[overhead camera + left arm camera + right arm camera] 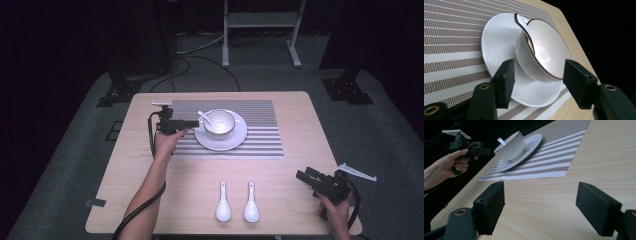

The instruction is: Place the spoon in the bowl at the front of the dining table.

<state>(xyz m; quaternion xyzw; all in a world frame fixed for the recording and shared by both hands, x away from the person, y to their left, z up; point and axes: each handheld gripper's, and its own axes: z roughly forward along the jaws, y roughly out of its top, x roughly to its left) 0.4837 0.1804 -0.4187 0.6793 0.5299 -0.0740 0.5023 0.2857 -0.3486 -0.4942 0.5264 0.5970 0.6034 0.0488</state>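
A white bowl (218, 123) with a dark rim stands on a white plate (227, 140) on the striped placemat (260, 135). A white spoon (204, 118) leans in the bowl, handle over its left rim. My left gripper (196, 123) hovers just left of the plate, open, with nothing between its pads. In the left gripper view the bowl (541, 57) and spoon (522, 25) lie just beyond the left gripper (539, 77). My right gripper (301, 173) rests open near the table's front right corner; in its own view the right gripper (540, 205) stands over bare wood.
Two white spoons (223, 202) (251, 202) lie side by side near the front edge, bowls toward me. The wooden table (150, 200) stands on grey carpet, with a white frame (260, 20) and dark stands behind it.
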